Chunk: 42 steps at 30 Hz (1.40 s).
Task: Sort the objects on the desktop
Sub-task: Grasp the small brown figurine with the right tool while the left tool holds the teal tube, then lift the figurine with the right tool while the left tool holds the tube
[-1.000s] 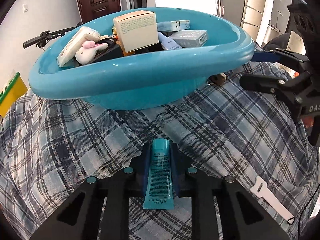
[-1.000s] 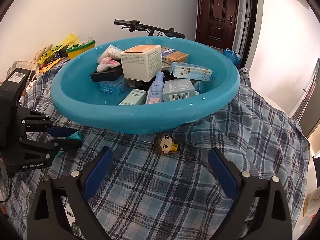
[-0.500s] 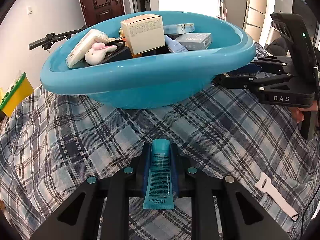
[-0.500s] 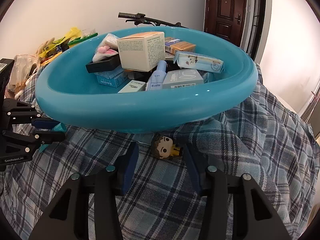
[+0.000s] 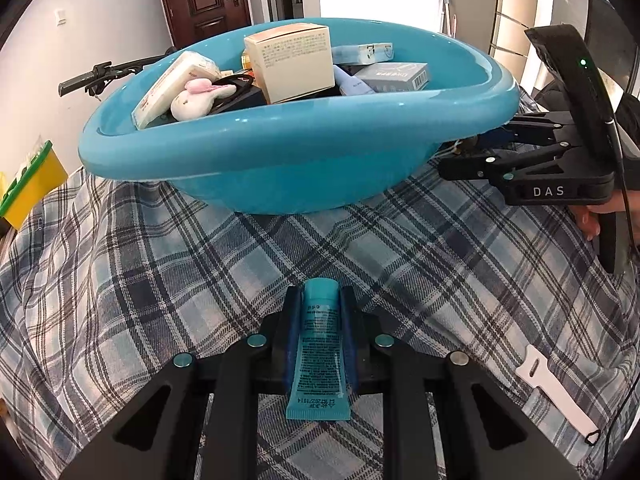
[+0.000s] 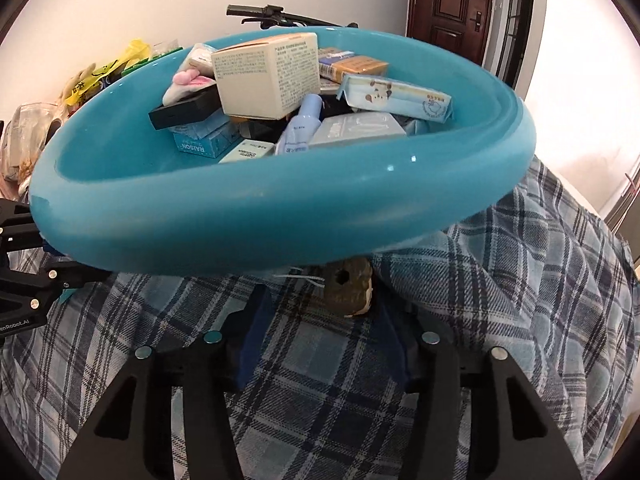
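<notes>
A teal tube (image 5: 320,344) sits clamped between the left gripper's (image 5: 320,300) pads, aimed toward the full basin (image 5: 280,160) at twelve o'clock, presumably for dropping in, while the right gripper (image 6: 320,300), at three o'clock, brackets a figurine (image 6: 349,288) under the overhanging rim, contact unclear.

Both wrist views — low, close — face the shared teal basin (image 5: 280,160) from opposite sides.
</notes>
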Each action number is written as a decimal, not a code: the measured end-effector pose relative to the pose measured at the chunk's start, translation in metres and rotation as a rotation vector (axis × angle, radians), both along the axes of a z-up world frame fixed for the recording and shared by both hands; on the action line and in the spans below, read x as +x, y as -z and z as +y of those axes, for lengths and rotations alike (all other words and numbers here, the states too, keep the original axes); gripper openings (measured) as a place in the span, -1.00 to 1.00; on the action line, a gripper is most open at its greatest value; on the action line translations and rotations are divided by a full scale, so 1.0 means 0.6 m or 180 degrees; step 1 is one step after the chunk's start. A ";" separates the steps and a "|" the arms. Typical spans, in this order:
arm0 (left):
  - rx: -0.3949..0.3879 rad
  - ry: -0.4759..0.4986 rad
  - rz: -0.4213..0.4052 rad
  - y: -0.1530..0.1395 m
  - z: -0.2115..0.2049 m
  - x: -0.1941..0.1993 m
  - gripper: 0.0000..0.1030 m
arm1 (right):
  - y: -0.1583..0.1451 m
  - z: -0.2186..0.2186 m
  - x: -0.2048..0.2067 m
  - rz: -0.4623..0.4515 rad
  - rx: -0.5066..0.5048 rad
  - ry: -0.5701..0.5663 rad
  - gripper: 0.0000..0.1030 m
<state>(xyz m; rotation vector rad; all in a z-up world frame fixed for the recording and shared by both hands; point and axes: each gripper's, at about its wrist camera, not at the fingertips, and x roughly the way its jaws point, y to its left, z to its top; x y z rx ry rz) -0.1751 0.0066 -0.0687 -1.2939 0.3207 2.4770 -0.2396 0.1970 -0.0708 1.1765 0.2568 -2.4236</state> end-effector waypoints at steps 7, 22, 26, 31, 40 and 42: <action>0.0001 -0.0004 -0.0016 0.003 0.009 -0.004 -0.60 | -0.007 0.000 0.015 0.0129 0.0181 -0.0056 -0.45; 0.0026 0.0005 0.0058 -0.024 0.016 0.040 -0.60 | -0.067 -0.021 0.123 0.0412 0.0083 -0.0313 -0.60; 0.0071 0.0034 0.0107 -0.039 0.026 0.060 -0.60 | -0.088 -0.040 0.150 0.0519 0.0004 -0.0370 -0.60; 0.0155 0.0111 0.0172 -0.064 0.029 0.069 -0.60 | -0.109 -0.055 0.183 0.0570 -0.0044 -0.0452 -0.60; 0.0262 0.0167 0.0316 -0.101 0.041 0.082 -0.73 | -0.134 -0.068 0.204 0.0701 -0.0099 -0.0541 -0.60; 0.0257 0.0188 0.0304 -0.102 0.041 0.084 -0.76 | -0.136 -0.068 0.205 0.0710 -0.0094 -0.0545 -0.60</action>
